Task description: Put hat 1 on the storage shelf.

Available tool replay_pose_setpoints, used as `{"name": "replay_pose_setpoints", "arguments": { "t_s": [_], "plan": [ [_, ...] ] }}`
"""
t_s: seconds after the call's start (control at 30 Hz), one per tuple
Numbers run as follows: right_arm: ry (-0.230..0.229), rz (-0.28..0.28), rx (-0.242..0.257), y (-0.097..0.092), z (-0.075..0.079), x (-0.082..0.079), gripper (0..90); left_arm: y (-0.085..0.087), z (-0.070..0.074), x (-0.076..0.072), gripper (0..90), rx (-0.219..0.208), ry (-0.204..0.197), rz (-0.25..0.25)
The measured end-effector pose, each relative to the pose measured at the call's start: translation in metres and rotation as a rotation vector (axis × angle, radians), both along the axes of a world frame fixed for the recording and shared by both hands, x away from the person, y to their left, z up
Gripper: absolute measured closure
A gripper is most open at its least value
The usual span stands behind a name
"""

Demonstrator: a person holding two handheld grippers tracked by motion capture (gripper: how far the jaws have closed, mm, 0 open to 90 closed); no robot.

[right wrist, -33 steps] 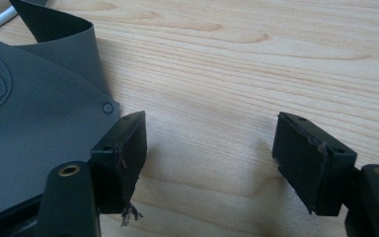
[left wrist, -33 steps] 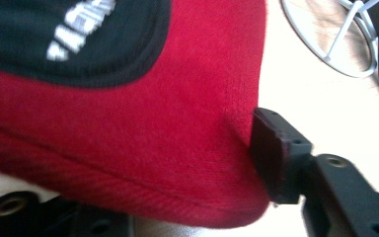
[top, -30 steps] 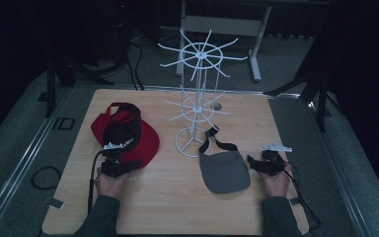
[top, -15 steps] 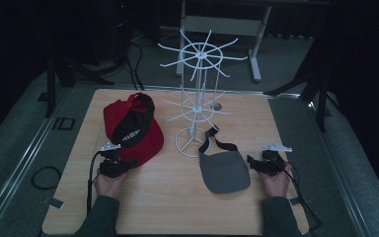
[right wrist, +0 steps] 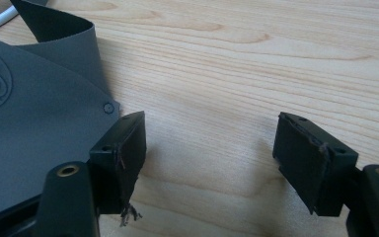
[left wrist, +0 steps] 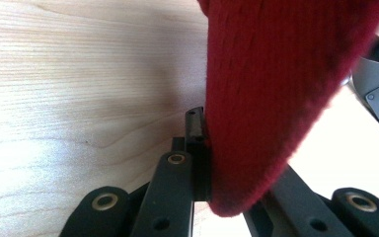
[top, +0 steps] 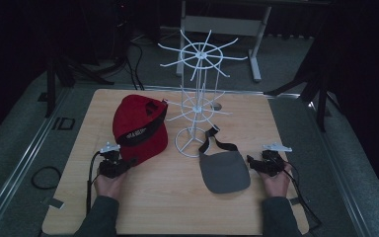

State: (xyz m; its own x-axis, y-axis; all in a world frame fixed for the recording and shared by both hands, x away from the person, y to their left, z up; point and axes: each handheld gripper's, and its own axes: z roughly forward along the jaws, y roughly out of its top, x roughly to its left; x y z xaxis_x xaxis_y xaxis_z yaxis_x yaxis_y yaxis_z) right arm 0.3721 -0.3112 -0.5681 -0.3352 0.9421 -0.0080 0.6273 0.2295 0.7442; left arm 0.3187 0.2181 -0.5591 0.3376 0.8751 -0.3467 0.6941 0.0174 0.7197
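Our left tool (top: 128, 163) has just closed its jaws on the brim of the red cap (top: 139, 126), left of the white wire rack (top: 197, 106) on the bench (top: 168, 197). Our right tool (top: 252, 162) rests open just right of the grey visor (top: 224, 170).

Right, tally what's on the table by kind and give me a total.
Red cap: 1
Grey visor: 1
White wire rack: 1
Gripper, one in each hand: 2, left gripper and right gripper
Total: 5
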Motion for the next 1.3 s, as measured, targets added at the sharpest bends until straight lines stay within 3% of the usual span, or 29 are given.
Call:
{"name": "replay_pose_setpoints", "arguments": {
  "t_s": [0.37,0.63,1.3],
  "plan": [
    [0.000,0.001,0.000,0.000,0.000,0.000,28.4,0.013,0.016,-0.004,86.1,-0.003,-0.043,0.041],
    [0.001,0.001,-0.001,0.000,0.000,0.000,28.4,0.024,0.031,-0.006,86.0,0.034,-0.075,0.060],
    [0.001,0.001,0.000,0.000,0.000,0.000,28.3,0.032,0.063,-0.006,86.0,0.060,-0.143,0.084]
  ]
}}
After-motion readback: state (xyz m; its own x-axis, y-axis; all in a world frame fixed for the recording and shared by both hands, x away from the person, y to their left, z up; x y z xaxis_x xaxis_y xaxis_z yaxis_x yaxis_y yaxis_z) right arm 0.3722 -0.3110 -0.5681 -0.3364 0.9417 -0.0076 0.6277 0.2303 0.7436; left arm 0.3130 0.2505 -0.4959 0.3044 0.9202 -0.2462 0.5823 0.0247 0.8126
